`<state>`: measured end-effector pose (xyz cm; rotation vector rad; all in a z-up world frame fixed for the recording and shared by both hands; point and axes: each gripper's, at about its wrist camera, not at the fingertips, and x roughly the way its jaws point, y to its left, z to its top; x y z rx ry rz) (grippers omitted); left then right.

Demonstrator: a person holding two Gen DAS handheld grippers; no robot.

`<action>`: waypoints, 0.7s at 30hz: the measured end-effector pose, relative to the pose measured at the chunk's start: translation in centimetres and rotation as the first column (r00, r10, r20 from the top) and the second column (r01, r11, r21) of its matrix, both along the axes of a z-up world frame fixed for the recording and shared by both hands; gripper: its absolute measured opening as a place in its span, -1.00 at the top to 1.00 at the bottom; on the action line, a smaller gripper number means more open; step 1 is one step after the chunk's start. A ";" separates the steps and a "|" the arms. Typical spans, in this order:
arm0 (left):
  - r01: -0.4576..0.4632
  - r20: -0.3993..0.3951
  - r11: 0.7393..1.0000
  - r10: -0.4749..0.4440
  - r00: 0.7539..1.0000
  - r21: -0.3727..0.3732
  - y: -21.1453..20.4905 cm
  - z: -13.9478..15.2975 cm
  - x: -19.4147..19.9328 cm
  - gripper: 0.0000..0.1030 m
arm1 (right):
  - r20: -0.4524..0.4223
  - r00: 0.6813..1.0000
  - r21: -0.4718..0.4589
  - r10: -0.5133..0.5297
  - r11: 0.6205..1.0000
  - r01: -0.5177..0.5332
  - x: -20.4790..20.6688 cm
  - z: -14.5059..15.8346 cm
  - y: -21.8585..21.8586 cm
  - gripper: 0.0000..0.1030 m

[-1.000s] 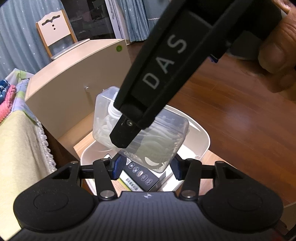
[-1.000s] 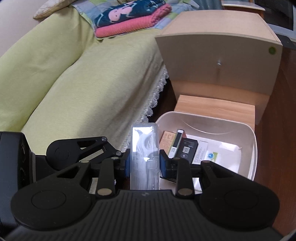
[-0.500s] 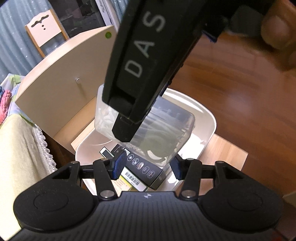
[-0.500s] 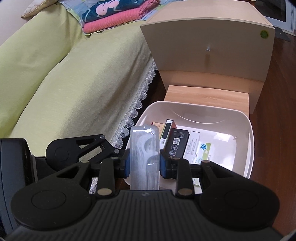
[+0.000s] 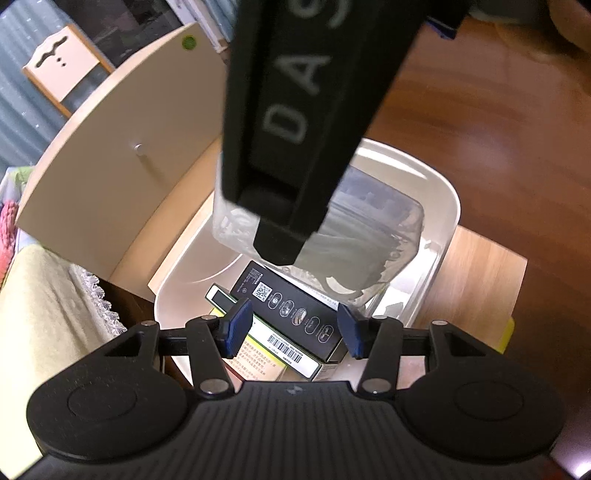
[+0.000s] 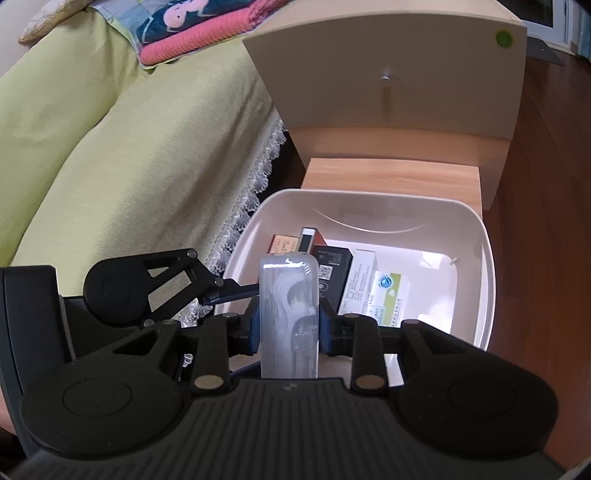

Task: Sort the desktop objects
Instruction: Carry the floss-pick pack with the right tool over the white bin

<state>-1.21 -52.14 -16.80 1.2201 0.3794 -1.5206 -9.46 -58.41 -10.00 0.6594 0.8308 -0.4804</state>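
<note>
My right gripper (image 6: 288, 325) is shut on a clear plastic box of white floss picks (image 6: 289, 306), held upright just over the near edge of the white bin (image 6: 369, 197). In the left wrist view the same clear box (image 5: 369, 240) hangs above the bin (image 5: 445, 192), partly hidden by the right gripper's black body. My left gripper (image 5: 294, 329) stands open over the bin's near side with nothing between its blue pads. Inside the bin lie a black box (image 5: 291, 312), a white and green box (image 6: 384, 291) and an orange box (image 6: 286, 243).
The bin rests on a low wooden stand (image 6: 388, 173) in front of a beige cabinet (image 6: 388, 74). A yellow-green covered sofa (image 6: 110, 147) with folded clothes (image 6: 192, 33) lies to the left. Wood floor (image 5: 480, 92) lies to the right, and a chair (image 5: 62, 70) stands behind.
Both grippers have come closer to the bin, which now looks larger. The clear box hangs lower over it, still in the right gripper. The left gripper stays open.
</note>
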 end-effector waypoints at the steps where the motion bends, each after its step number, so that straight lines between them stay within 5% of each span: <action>1: 0.009 0.010 1.000 -0.009 1.000 0.008 -0.2 -0.2 -0.1 -0.08 | -0.005 1.000 0.001 -0.002 1.000 0.002 0.0 -0.2 -0.1 0.48; 21: 0.029 0.117 0.998 -0.037 0.992 0.064 -0.6 -2.9 0.9 -0.08 | -0.067 0.997 -0.010 -0.047 0.999 0.047 -0.6 -3.1 -1.7 0.48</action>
